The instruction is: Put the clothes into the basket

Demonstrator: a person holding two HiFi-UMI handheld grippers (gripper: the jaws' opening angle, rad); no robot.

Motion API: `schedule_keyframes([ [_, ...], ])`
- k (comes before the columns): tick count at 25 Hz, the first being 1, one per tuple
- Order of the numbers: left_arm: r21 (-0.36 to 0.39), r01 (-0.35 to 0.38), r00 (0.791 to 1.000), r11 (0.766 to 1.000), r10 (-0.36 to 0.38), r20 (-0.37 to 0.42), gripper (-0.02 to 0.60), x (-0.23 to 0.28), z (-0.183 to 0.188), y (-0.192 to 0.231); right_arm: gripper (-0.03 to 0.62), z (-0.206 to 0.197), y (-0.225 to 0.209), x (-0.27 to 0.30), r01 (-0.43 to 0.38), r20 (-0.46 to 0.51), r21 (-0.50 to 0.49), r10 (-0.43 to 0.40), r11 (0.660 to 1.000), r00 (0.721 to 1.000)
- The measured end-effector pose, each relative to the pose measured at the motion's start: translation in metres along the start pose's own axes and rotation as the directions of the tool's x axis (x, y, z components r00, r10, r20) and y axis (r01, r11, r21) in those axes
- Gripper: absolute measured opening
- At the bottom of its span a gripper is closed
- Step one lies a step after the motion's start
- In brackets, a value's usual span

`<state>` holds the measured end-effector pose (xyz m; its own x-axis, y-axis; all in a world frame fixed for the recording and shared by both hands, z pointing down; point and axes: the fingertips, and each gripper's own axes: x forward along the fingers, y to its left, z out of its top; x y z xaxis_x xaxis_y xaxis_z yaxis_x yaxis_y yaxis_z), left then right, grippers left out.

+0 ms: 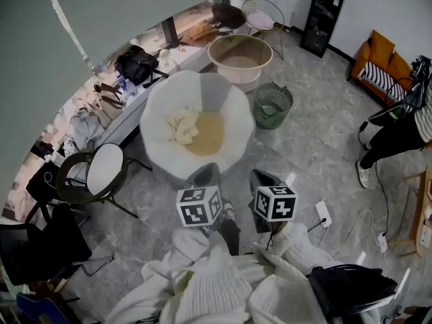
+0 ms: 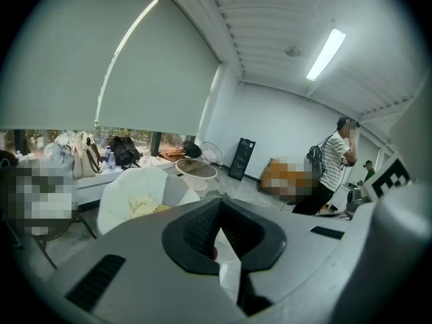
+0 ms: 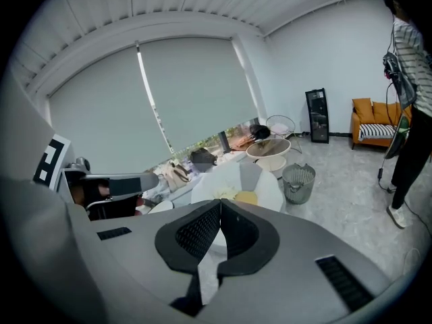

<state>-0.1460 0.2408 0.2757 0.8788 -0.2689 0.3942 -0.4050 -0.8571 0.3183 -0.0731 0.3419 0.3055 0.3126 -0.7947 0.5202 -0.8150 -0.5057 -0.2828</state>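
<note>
A big white soft-sided basket (image 1: 162, 100) stands on the floor ahead, with a cream garment (image 1: 181, 127) and a yellow one (image 1: 210, 135) in it. Both grippers hover just short of its near rim, the left gripper (image 1: 204, 174) beside the right gripper (image 1: 263, 177). A white knitted garment (image 1: 216, 282) hangs under them towards me. In the left gripper view the jaws of the left gripper (image 2: 219, 211) meet at the tips, pinching white cloth (image 2: 229, 275). The right gripper (image 3: 220, 204) is likewise shut on white cloth (image 3: 209, 275). The basket (image 2: 125, 191) (image 3: 260, 181) lies ahead in both views.
A green wire bin (image 1: 273, 105) and a beige tub (image 1: 239, 56) stand beyond the basket. A chair with a round white seat (image 1: 104, 171) is at its left. A power strip (image 1: 322, 213) and cables lie at the right, where a person (image 1: 398, 133) stands.
</note>
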Motion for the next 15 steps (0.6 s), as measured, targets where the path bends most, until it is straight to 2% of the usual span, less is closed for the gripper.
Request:
schedule_keyframes([
  [6,-0.018,0.014,1.000,1.000,-0.014,-0.002,0.005,0.067,0.020,0.014,0.025,0.030,-0.031,0.051,0.020,-0.013,-0.011,-0.020,1.000,1.000],
  [15,-0.074,0.001,0.999,0.997,0.002,0.040,0.005,0.180,0.091,0.043,0.025,0.127,-0.068,0.143,0.003,-0.029,-0.096,-0.005,0.995,1.000],
])
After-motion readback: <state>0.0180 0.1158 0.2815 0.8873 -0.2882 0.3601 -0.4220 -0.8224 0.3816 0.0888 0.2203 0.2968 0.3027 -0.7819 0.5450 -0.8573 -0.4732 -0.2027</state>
